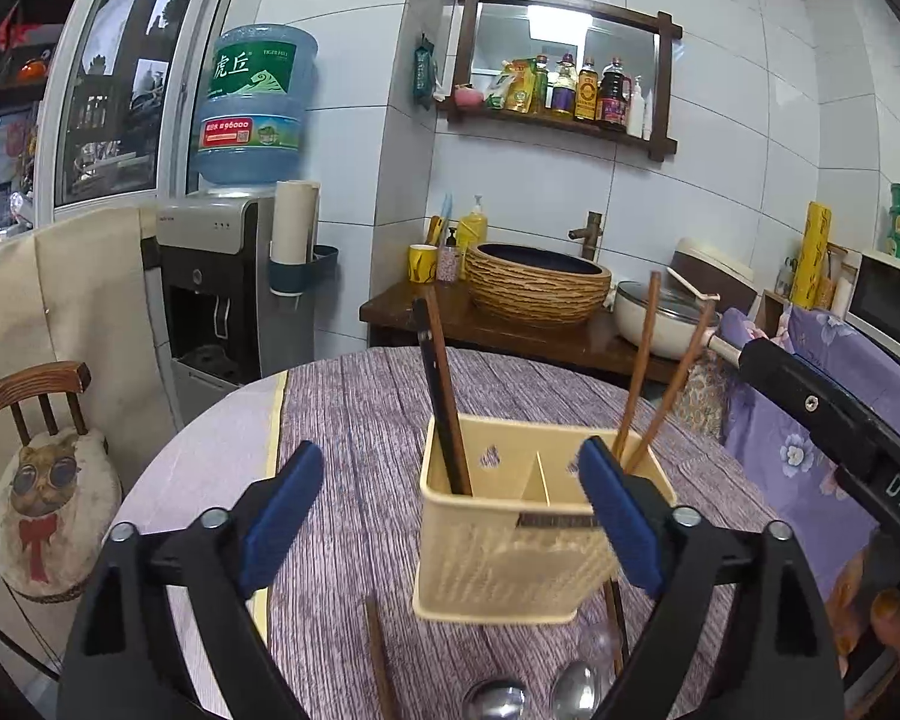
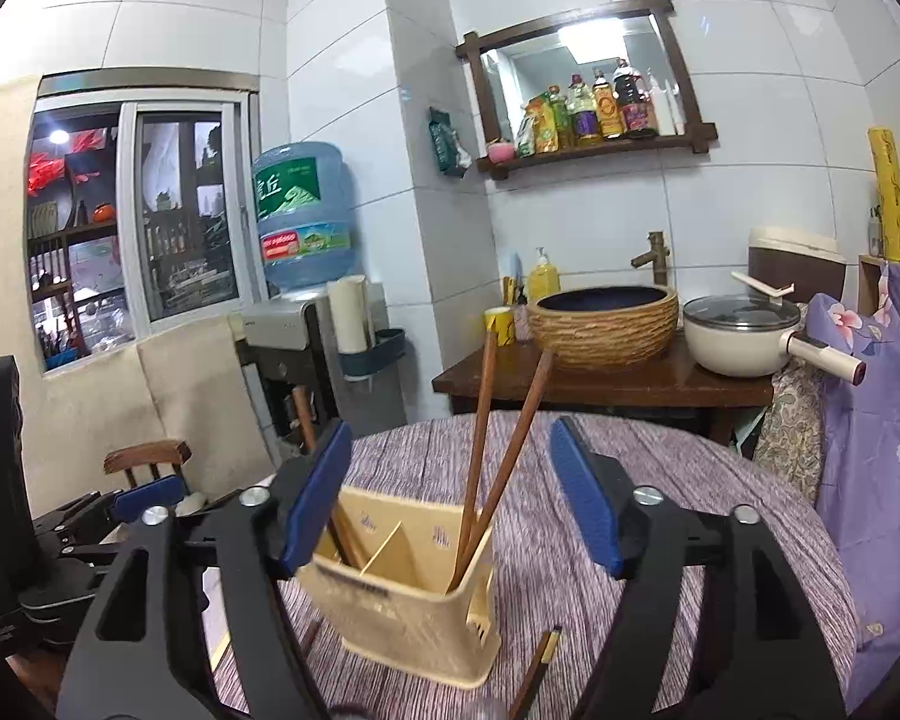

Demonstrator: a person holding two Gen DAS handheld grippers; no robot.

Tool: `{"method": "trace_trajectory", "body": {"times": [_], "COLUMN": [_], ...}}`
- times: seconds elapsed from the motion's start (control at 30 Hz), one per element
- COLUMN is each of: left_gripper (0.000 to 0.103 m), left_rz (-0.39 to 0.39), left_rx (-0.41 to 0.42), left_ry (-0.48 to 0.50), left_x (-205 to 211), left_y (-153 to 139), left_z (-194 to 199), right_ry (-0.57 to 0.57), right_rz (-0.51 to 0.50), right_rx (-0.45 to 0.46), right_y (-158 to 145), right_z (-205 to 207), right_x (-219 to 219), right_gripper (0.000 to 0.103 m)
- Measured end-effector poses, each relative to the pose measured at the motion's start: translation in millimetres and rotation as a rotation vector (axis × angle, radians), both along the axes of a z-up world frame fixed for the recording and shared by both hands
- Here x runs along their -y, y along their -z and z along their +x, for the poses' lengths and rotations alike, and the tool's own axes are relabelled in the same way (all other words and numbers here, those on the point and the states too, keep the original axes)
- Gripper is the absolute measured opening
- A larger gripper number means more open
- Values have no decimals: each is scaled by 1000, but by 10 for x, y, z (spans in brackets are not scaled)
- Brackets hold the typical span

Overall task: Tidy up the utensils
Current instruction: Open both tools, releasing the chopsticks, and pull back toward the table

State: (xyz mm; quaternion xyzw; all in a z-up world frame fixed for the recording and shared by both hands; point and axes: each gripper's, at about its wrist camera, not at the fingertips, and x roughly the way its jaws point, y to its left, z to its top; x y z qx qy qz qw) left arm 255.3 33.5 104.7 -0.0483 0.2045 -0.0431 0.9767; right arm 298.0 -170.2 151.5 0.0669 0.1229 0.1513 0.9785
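Observation:
A cream two-compartment utensil holder (image 1: 510, 546) (image 2: 402, 600) stands on a round table with a purple cloth (image 1: 360, 420) (image 2: 660, 480). Its right compartment holds two brown chopsticks (image 1: 648, 372) (image 2: 486, 450), and its left one holds dark sticks (image 1: 444, 396). Loose chopsticks (image 1: 381, 660) (image 2: 537, 672) and two metal spoons (image 1: 495, 699) lie in front of it. My left gripper (image 1: 450, 456) is open just before the holder with nothing between its pads. My right gripper (image 2: 450, 432) is also open and empty, hovering over the holder from the right.
Left of the table are a wooden chair with a cat cushion (image 1: 48, 492) and a water dispenser (image 1: 228, 276). Behind it a wooden counter (image 1: 510, 336) carries a woven basin and a cream pot (image 2: 738, 336). Purple flowered fabric (image 2: 882, 420) hangs at the right.

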Motion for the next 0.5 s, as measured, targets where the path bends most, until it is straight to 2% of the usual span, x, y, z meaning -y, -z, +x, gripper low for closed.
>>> {"method": "trace_trajectory", "body": {"times": [0.07,0.17,0.27,0.37,0.5], "left_gripper": [98,98,98,98,98], "left_rz": [-2,-13,-25,-39,-51], "left_rx": [-1,-9,-34,-105,-217], "left_ry": [6,-17,-42,-77,-114], "left_x": [-24,-98,-179,-279,-397], "left_y": [53,162,291,472,750], "left_z": [-96,-237,-333,-367,-365], "right_ry": [16,35,46,58,70], "right_rz": [-2,-14,-61,-89,-46], "right_rx": [-10,-50,-112,-182,-306], "right_y": [48,183,382,616,952], "right_z": [-103,-248,-326,-361,-348], "right_x": [43,125,162,209,344], "right_gripper": [80,90,93,94,94]}}
